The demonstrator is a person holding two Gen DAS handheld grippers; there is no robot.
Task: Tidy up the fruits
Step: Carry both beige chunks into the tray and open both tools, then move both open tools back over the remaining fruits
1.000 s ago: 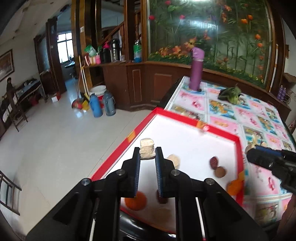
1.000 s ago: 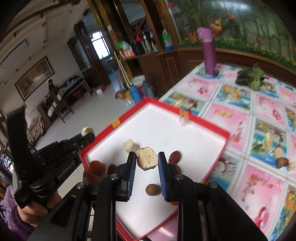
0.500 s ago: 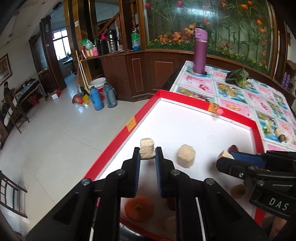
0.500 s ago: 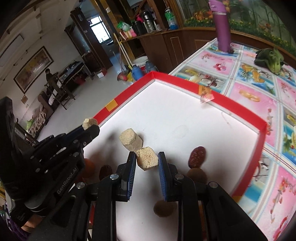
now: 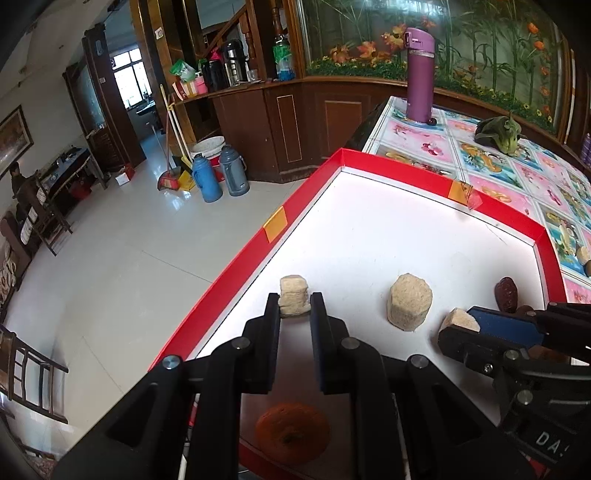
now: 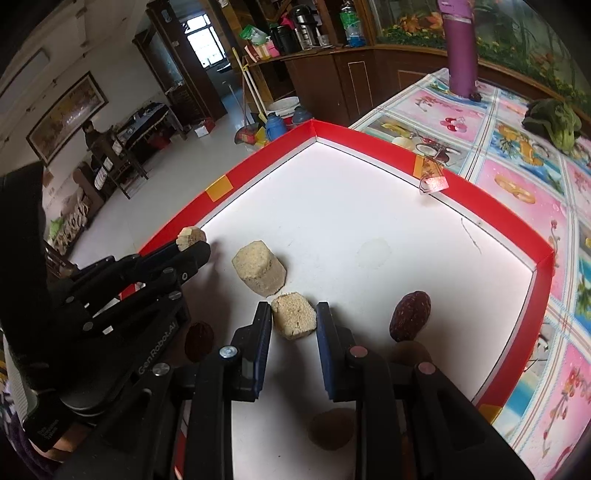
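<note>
You are in a home, in a big family room. Near the dark wooden counter you see two thermos jugs and a broom on the shiny tiled floor. A staircase rises behind that counter.

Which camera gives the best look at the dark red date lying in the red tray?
The right wrist view. There the date lies whole and unblocked on the white floor of the tray, beside the right tool. In the left wrist view it sits at the far right edge, smaller and partly hidden behind the right tool.
</note>
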